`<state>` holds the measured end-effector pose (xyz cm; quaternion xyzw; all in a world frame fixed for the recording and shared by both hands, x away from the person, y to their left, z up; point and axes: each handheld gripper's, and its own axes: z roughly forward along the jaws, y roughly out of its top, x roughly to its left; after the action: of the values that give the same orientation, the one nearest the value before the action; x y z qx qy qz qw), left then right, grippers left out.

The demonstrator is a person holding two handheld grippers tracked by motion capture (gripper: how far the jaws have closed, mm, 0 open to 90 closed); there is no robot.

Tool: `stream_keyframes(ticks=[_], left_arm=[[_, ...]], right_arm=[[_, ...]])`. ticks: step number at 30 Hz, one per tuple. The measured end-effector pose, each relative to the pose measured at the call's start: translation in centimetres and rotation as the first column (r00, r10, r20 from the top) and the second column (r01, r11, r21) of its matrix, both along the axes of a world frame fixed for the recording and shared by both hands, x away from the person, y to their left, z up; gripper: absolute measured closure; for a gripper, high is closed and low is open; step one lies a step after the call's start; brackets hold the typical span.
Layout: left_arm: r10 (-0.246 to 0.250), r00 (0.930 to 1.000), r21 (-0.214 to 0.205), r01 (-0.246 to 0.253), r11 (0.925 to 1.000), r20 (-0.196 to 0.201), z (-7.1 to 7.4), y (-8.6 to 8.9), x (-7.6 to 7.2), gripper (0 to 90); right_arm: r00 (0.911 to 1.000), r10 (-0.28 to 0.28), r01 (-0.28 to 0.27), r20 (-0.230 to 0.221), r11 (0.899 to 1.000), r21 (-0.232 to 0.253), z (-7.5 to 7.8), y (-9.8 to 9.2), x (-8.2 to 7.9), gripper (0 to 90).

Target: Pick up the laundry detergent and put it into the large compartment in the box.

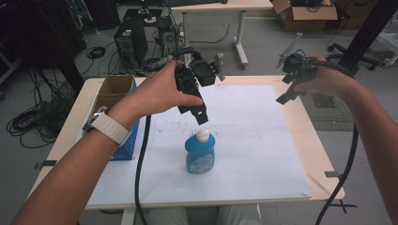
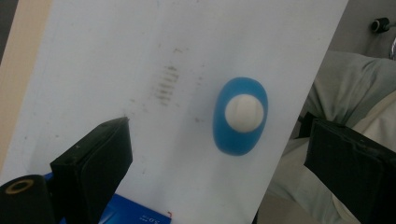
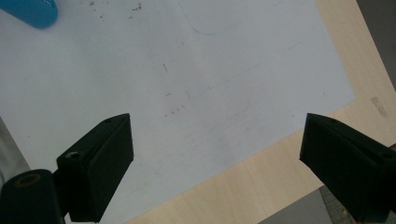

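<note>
Left tongs (image 2: 219,154), wide, above blue bottle (image 2: 240,116) with white cap (image 2: 243,113): light, rigid, slick plastic I'd grip at the neck; right tongs (image 3: 217,154) wide, at three o'clock.

Both forearms are bare, without sleeves. The left wrist wears a watch (image 1: 99,118) with a wide pale woven band and a metal case. The left gripper (image 1: 201,115) is matt black, blocky, with a thick black cable (image 1: 140,159) trailing from it. The right gripper (image 1: 286,96) is black too, its thinner cable (image 1: 348,159) hanging below. Jaw blocks are square-edged, each with a small round hole; a brass-ringed knob (image 2: 19,186) sits beside the left gripper's near jaw.
</note>
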<state>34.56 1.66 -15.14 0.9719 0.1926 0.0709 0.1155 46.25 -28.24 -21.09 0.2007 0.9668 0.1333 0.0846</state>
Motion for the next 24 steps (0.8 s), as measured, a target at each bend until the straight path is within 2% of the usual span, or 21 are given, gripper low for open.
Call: stream_keyframes(ticks=[12,13,24], left_arm=[[-0.010,0.9999,-0.002,0.010,0.9999,-0.010,-0.9,-0.5,-0.6,7.2],[-0.015,0.9998,0.008,0.015,0.9999,-0.015,-1.3,-0.6,-0.7,7.2],[-0.028,0.9990,0.008,0.028,0.9996,-0.035,-3.0,-1.0,-0.9,7.2]], right_arm=[[0.9999,-0.007,0.007,0.014,1.000,0.015,0.3,-0.2,-0.1,9.8],[0.9999,-0.005,0.005,0.014,1.000,0.013,0.3,-0.2,-0.1,9.8],[0.9999,-0.005,0.005,0.013,1.000,0.007,0.3,-0.1,-0.3,9.8]])
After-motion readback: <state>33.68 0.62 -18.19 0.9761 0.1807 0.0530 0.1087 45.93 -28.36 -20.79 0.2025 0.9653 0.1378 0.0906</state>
